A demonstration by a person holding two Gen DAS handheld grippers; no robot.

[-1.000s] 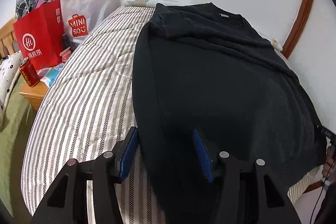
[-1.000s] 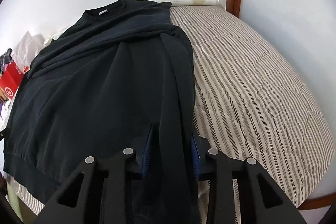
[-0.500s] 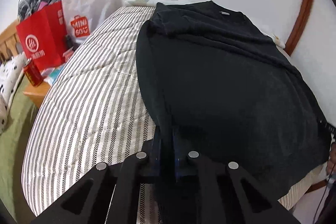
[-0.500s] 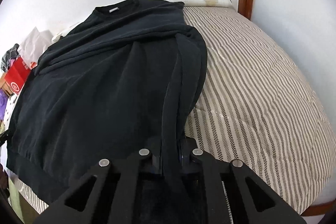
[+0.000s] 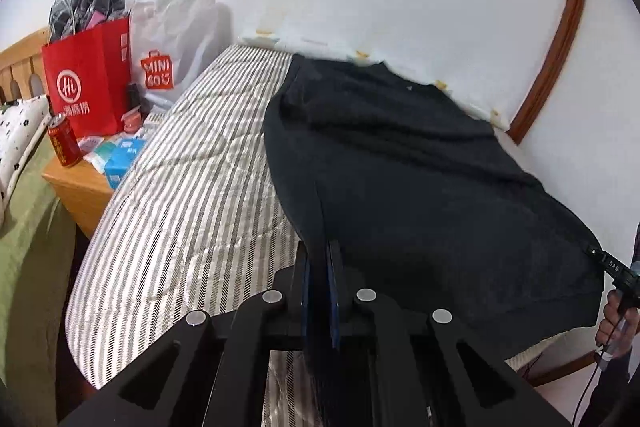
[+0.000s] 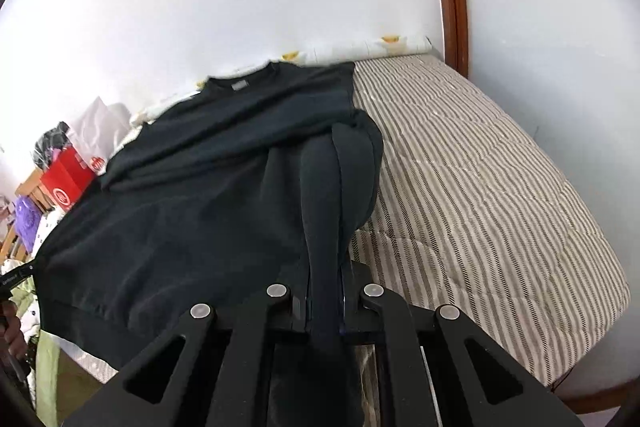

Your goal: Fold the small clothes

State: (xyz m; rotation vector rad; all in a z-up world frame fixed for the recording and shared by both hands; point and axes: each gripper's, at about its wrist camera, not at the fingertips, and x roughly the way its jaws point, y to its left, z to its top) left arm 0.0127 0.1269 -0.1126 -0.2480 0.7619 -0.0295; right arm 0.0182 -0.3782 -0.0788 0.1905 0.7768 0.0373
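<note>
A black sweatshirt [image 5: 420, 167] lies spread on the striped mattress [image 5: 192, 195], collar toward the far wall. My left gripper [image 5: 319, 267] is shut on the near left part of its hem, and the cloth rises from the bed into the blue pads. In the right wrist view the same black sweatshirt [image 6: 192, 195] stretches away to the left. There my right gripper [image 6: 325, 291] is shut on the near right part of the hem, with a lifted fold of cloth [image 6: 324, 187] running up from the bed into the jaws.
A red paper bag [image 5: 88, 79], a white shopping bag [image 5: 176, 35] and a red can [image 5: 63, 143] crowd the wooden nightstand [image 5: 80, 187] left of the bed. A hand [image 5: 616, 319] with a cable shows at the right edge. Bare striped mattress [image 6: 480, 187] lies right of the sweatshirt.
Both grippers closed on the sweatshirt's near hem, then rose, pulling the cloth up off the mattress. The views now look from higher, with more wall showing.
</note>
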